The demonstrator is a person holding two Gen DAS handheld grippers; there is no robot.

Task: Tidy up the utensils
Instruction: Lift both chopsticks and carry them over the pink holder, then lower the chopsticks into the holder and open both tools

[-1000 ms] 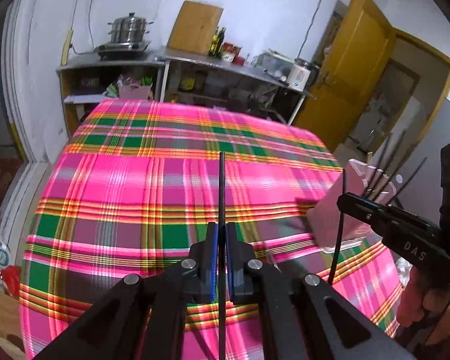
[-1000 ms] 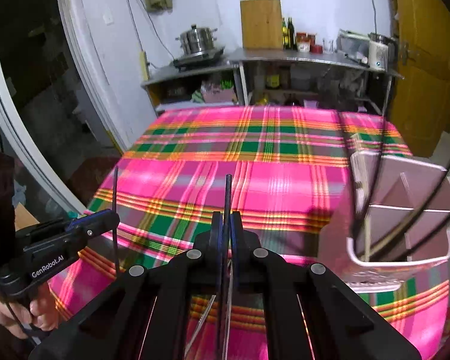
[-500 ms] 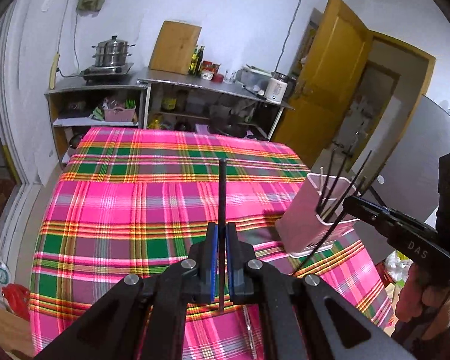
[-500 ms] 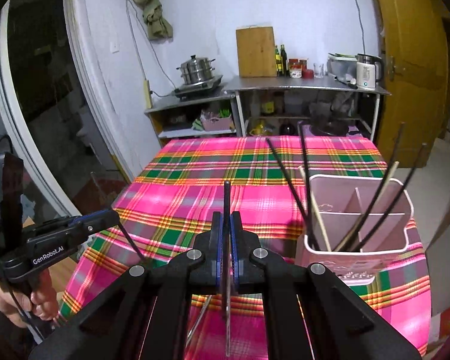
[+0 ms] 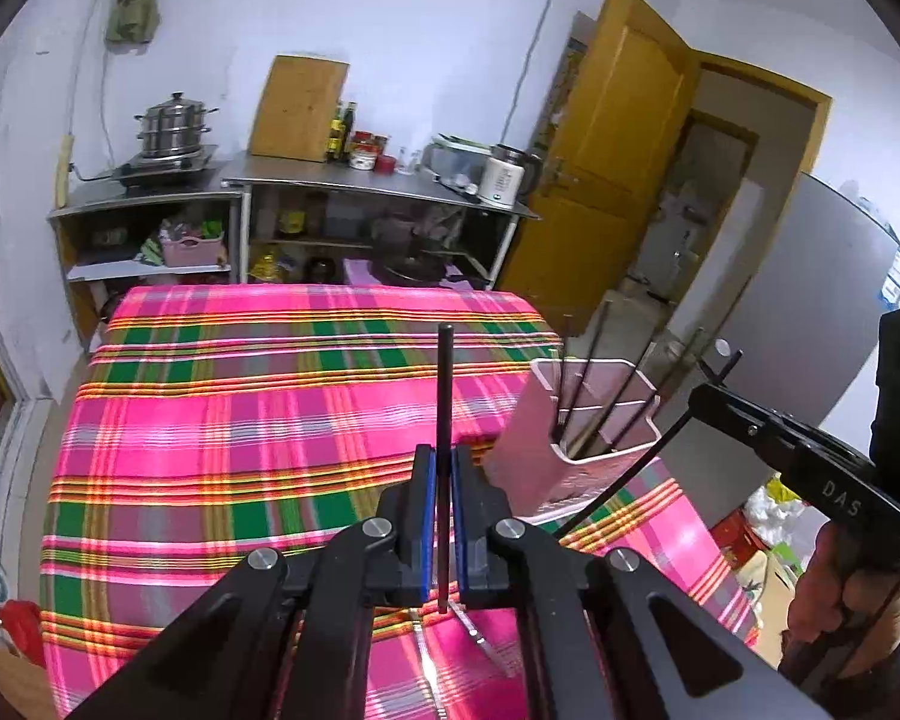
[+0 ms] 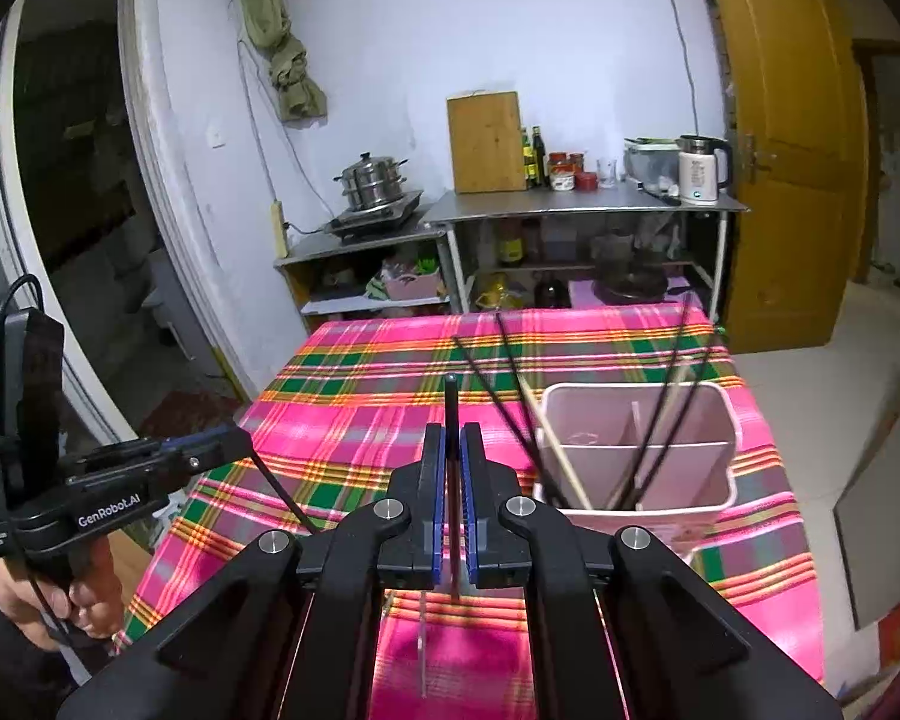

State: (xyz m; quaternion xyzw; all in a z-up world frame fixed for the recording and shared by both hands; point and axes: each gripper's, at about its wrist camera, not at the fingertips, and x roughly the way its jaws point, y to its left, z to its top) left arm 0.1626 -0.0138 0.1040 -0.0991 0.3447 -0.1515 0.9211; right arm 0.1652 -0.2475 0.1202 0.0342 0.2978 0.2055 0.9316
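My left gripper (image 5: 444,459) is shut on a black chopstick (image 5: 445,384) that stands upright between its blue pads, above the pink plaid tablecloth (image 5: 240,420). The right gripper (image 6: 451,441) is shut on another black chopstick (image 6: 451,402), also upright. A pink divided utensil holder (image 5: 522,456) (image 6: 690,516) sits near the table's right edge with several chopsticks leaning in it. It lies ahead and to the right of both grippers. In each view the other gripper shows at the side: right gripper (image 5: 714,396), left gripper (image 6: 234,441). Each one's chopstick hangs slanted below its jaws.
Metal utensils (image 5: 426,660) (image 6: 421,642) lie on the cloth beneath the grippers. Behind the table stand steel shelves (image 6: 570,204) with a pot, a cutting board, bottles and a kettle. A yellow door (image 5: 618,180) is open at the right. A hand (image 5: 840,588) holds the right gripper.
Both grippers have risen and drawn back from the table, each still shut on its chopstick. The holder now looks smaller and farther, and more of the room shows.
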